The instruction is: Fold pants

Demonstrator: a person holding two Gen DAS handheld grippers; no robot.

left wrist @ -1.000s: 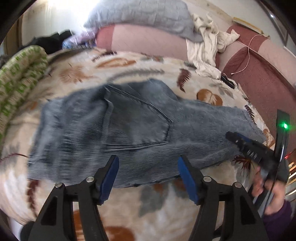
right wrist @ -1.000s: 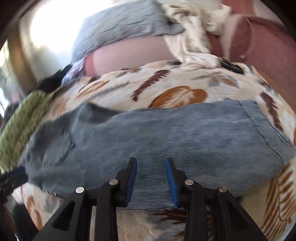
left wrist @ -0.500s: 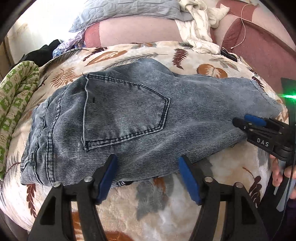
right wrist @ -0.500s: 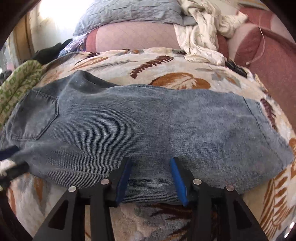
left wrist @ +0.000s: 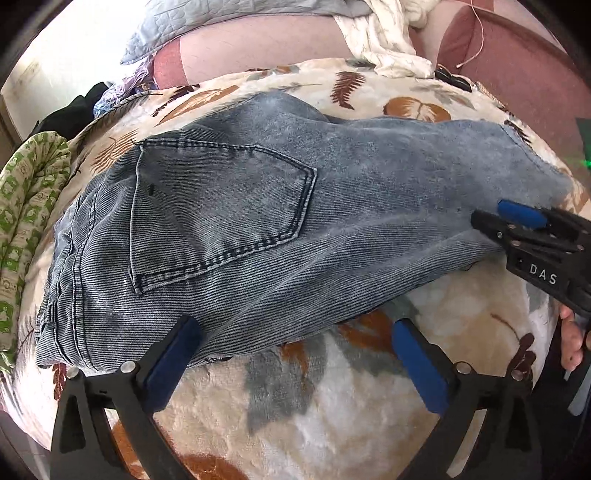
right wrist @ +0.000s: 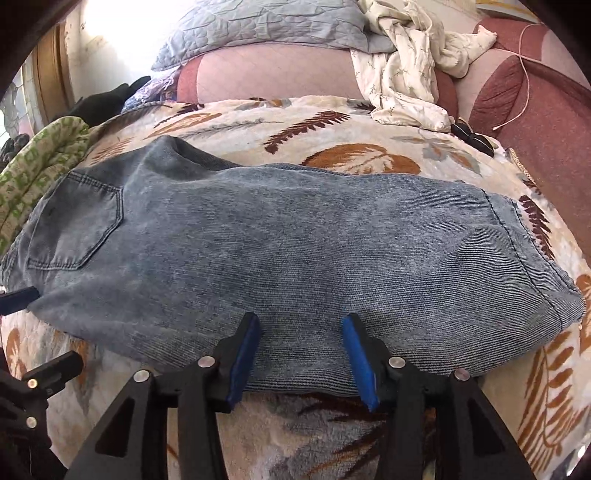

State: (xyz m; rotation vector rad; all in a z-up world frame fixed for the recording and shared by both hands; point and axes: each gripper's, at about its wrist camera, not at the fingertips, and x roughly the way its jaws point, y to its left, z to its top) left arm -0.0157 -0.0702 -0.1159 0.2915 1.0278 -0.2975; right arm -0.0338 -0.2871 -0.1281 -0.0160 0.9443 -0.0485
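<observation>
Grey-blue jeans (left wrist: 258,229) lie folded lengthwise on a leaf-patterned blanket (left wrist: 295,406), back pocket (left wrist: 221,214) up, waistband at left, leg hems at right. They also show in the right wrist view (right wrist: 295,251). My left gripper (left wrist: 295,354) is open at the jeans' near edge, below the seat; its left pad touches the cloth. My right gripper (right wrist: 301,343) is open, its fingers resting over the near edge of the legs. It also shows in the left wrist view (left wrist: 517,221) at the right. Neither holds anything.
A green-patterned cloth (left wrist: 26,229) lies at the left edge of the bed. A grey pillow (right wrist: 266,33), a white crumpled garment (right wrist: 406,81) and a dark red headboard (right wrist: 546,140) are at the back. Small dark objects (right wrist: 472,138) lie near the far right.
Both grippers have moved in closer to the jeans' near edge. The right gripper's jaws have opened wider. The jeans have stayed in place.
</observation>
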